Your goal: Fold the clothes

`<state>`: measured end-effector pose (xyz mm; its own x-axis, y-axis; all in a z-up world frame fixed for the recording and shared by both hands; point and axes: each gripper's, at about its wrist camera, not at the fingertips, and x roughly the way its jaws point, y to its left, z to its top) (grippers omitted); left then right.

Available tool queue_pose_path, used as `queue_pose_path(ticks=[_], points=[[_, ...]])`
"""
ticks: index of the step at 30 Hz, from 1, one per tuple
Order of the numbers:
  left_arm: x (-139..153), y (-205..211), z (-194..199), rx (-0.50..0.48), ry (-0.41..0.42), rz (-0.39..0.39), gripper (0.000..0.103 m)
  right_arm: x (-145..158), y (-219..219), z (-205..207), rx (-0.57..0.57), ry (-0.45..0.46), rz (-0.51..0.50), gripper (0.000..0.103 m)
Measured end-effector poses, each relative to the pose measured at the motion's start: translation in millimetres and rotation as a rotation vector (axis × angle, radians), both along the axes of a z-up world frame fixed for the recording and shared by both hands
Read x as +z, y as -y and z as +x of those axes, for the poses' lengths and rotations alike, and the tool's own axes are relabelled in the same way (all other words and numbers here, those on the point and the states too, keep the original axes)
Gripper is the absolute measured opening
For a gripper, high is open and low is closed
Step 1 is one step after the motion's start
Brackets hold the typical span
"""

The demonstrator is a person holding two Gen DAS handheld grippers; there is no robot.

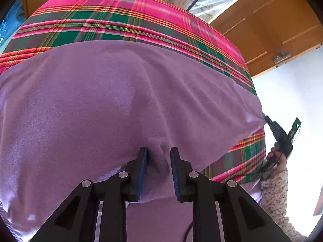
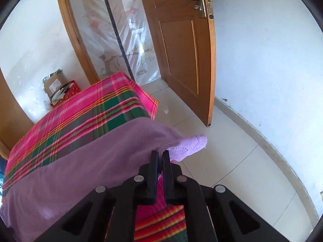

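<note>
Purple cloth, spread over the plaid counter, was pinched by left tongs mid-edge and clenched right tongs at its corner, probably for folding.

Both grippers are black. The left gripper has two flat fingers with blue ribbed pads on the inner faces, and round silver pins at the joints of its angled arms. The right gripper has the same black linkage and silver pins. The person's sleeve is pale with a small floral print.
</note>
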<state>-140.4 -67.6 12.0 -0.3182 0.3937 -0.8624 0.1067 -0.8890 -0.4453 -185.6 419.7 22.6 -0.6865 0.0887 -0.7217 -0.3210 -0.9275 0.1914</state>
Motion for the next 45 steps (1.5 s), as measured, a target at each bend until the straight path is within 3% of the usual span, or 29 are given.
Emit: queue_pose_path(ticks=[5,15,22,30,34,40,45], points=[[2.7,-9.2,8.2,-0.020,-0.009,-0.007,0.023,2.8,-0.3,-6.7,-0.010,-0.009,0.028,0.004],[-17.0,-43.5,15.1,-0.154,0.068,0.101,0.022,4.0,1.8,-17.2,-0.036,-0.005,0.055,0.004],[-10.7,-39.2,17.6,-0.138,0.043,0.107,0.025,2.3,4.2,-15.3,-0.030,0.011,0.055,0.005],[21.8,17.7,42.0,0.019,-0.046,0.107,0.025,22.9,20.4,11.6,0.009,-0.009,0.089,0.011],[24.8,52.3,62.7,0.104,-0.046,0.096,0.025,34.0,40.6,24.9,0.073,-0.023,0.070,0.017],[16.1,91.2,98.6,0.217,-0.027,0.100,0.025,48.6,92.9,43.9,0.254,-0.019,0.053,0.019],[22.0,123.3,135.4,0.289,-0.035,0.091,0.025,62.8,141.8,66.3,0.412,-0.026,0.117,0.019]])
